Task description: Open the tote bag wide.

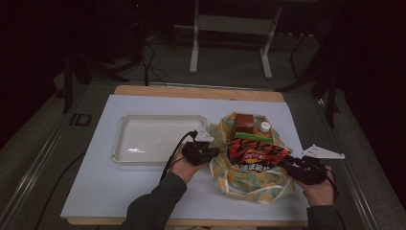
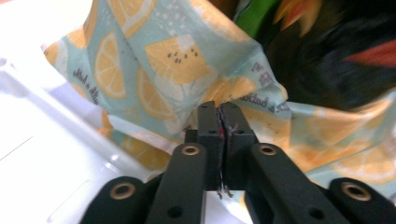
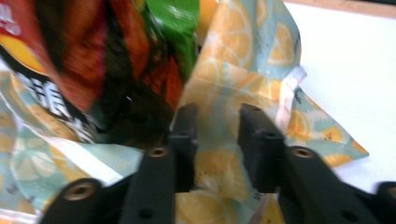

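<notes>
Left claw [image 2: 218, 122] clamped on the lemon-print bag [image 2: 154, 65]; right claw [image 3: 217, 135] apart astride its blurred rim, chip packet [image 1: 256, 154] inside.

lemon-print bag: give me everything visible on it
The lemon-print bag is soft fabric, pale teal with yellow lemon slices and small dark lettering. It lies crumpled and open on the white mat, right of the white tray. Inside sit a red chip packet, a green packet, a brown box and a white cap. The left gripper is shut on its edge; the right gripper straddles its fabric, jaws apart.
</notes>
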`<state>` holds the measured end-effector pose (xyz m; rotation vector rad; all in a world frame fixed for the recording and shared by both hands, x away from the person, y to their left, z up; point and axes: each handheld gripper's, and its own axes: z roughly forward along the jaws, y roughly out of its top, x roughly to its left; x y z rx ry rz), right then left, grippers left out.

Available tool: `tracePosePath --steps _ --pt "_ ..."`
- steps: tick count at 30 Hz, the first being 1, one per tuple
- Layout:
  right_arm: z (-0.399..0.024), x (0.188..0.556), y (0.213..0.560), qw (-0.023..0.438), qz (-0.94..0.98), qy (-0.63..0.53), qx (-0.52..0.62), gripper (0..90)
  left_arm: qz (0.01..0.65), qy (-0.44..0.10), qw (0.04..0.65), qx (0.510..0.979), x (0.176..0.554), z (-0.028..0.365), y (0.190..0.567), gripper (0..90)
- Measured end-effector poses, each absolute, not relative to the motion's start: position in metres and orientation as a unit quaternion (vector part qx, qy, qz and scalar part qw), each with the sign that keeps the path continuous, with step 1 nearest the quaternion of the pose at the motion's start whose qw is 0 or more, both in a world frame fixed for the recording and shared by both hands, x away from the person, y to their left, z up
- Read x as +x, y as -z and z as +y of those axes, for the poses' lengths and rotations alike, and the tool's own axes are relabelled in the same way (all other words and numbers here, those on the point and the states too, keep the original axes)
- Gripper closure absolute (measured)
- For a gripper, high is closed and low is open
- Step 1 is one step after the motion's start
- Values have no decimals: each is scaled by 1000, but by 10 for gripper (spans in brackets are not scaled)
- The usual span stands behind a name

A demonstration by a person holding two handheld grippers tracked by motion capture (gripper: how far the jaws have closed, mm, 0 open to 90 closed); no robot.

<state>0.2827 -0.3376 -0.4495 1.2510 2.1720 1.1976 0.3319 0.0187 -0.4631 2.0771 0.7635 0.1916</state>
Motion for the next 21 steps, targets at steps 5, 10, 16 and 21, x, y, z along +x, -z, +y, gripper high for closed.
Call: tracePosePath --steps 5,10,16,21 --pt "-338 282 443 191 763 -433 440 537 292 -88 458 835 326 15 451 744" --pt "-332 286 448 177 773 -421 441 445 289 -80 473 829 322 10 446 643" --pt "-328 298 462 167 775 -402 459 414 294 -81 474 826 321 3 446 536" --pt "-329 301 469 161 774 -393 470 595 319 -88 452 828 327 -2 453 466"
